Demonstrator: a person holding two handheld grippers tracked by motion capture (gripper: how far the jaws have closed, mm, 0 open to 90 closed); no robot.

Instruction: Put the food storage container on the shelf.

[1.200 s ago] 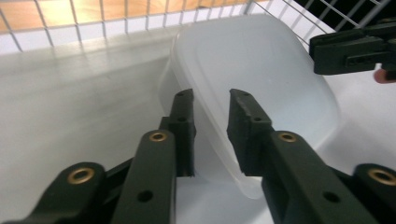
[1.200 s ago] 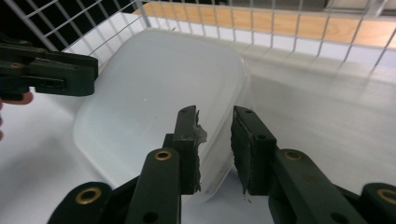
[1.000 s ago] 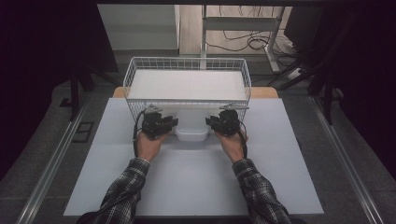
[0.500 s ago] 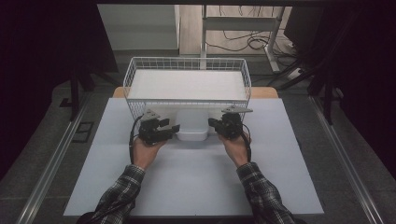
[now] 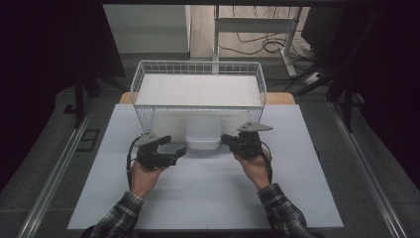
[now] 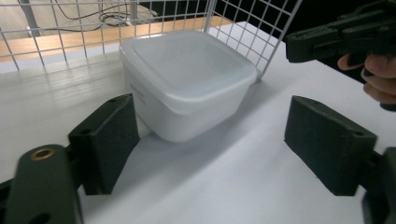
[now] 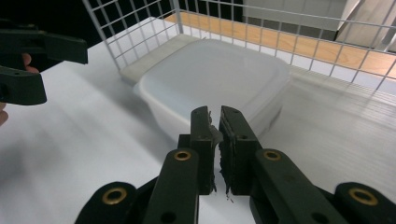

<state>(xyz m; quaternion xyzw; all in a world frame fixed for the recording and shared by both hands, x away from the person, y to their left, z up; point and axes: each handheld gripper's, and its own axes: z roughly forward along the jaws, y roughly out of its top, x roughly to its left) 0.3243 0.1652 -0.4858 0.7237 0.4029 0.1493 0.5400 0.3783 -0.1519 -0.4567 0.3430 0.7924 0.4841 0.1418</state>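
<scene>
White lidded container [image 5: 202,135] sits half under the wire basket [image 5: 198,69]; left gripper [image 5: 173,151] spread wide beside it, right gripper [image 5: 226,140] pressed together, empty

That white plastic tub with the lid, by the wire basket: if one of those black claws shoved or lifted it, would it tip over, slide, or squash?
The white tub looks low and broad with a flat base, so it would probably slide rather than tip. Its smooth walls may be slippery between the pads. The thin translucent plastic likely flexes when squeezed, and probably weighs little unless full; its contents cannot be seen.
</scene>
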